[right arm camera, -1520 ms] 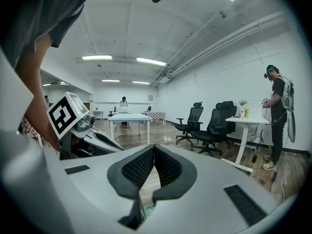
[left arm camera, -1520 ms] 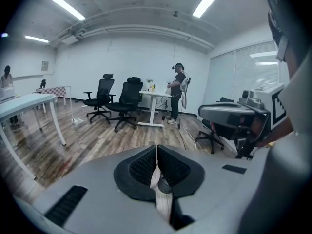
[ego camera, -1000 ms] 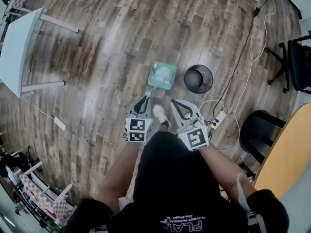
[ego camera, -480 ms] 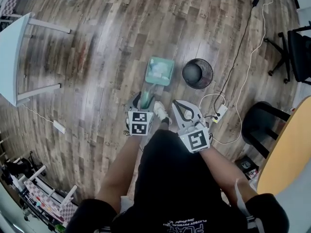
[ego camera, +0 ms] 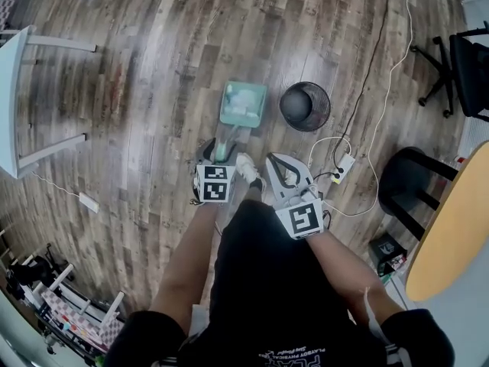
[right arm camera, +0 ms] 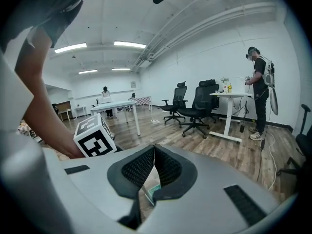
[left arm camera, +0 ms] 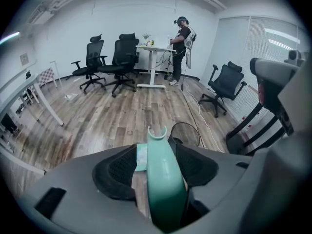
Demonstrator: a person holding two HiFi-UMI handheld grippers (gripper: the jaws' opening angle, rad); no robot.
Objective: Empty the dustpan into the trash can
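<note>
A mint-green dustpan (ego camera: 243, 103) with pale scraps in it lies flat on the wood floor, its handle (ego camera: 223, 145) running back toward me. A black mesh trash can (ego camera: 305, 106) stands just right of it. My left gripper (ego camera: 217, 154) points steeply down over the handle's end. In the left gripper view the handle (left arm camera: 163, 179) stands between the jaws of the left gripper (left arm camera: 157, 165), which are opening, with a gap at the left pad. The trash can (left arm camera: 187, 133) shows behind it. My right gripper (ego camera: 276, 165) hangs beside it, shut and empty, pads meeting (right arm camera: 154, 150).
A white shoe (ego camera: 246, 168) is planted between the grippers. A power strip (ego camera: 342, 170) with white and black cables lies right of the can. A black stool (ego camera: 403, 183), an orange table (ego camera: 451, 228), an office chair (ego camera: 466, 60) and a white table (ego camera: 15, 105) ring the area.
The left gripper has sunk toward the floor and its jaws, shut a second ago, have spread on either side of the dustpan handle. The right gripper dropped a little.
</note>
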